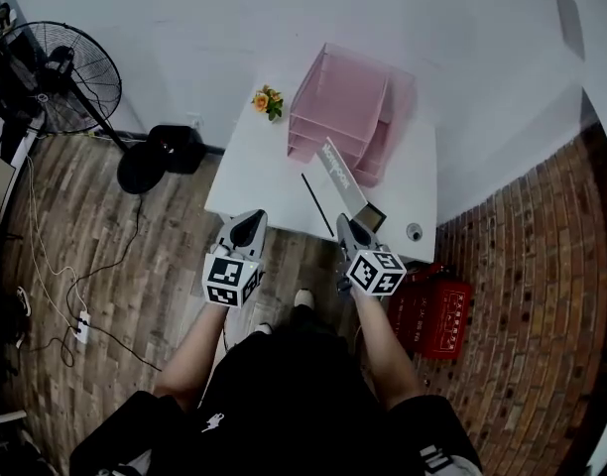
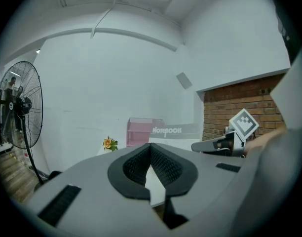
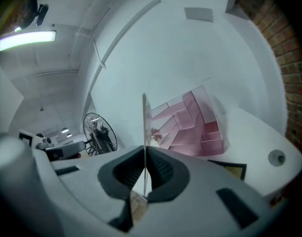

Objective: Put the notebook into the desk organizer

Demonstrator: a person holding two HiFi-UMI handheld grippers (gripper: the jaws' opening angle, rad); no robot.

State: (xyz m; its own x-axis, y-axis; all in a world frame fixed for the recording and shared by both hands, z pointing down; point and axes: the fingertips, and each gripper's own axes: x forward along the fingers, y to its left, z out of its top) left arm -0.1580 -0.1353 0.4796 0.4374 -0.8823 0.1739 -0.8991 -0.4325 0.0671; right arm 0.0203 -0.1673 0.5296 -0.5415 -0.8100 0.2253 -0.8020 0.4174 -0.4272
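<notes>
Holding a gripper in each hand, the person stands at the near edge of a white bench (image 1: pixel 256 172). The left gripper (image 1: pixel 248 228) has its jaws pressed together with nothing between them, as the left gripper view (image 2: pixel 150 148) shows, and it hangs over the bench's near edge at about 9 o'clock from the right gripper (image 1: pixel 349 230). The right gripper's jaws are clamped on the near end of the notebook (image 1: pixel 341 173). In the right gripper view (image 3: pixel 144 151) the notebook (image 3: pixel 144 125) appears only as a thin upright edge rising from between the ribbed pads.

In the head view the notebook runs from the right gripper toward 11 o'clock, standing on edge. Whether its lower edge touches the bench cannot be told. In the left gripper view its grey cover (image 2: pixel 173 131) reads "NOTEBOOK" in white capitals.

A thin black pen (image 1: pixel 317 204) lies on the bench just beside the notebook at 9 o'clock. Beyond the notebook, at 12 o'clock from the right gripper, stands the pink desk organizer (image 1: pixel 335 95), its tiers open toward the person (image 3: pixel 200 125). The notebook's far end is close to the organizer's front. A small orange flower (image 1: pixel 268 101) stands at 9 o'clock from the organizer, by the white wall.
</notes>
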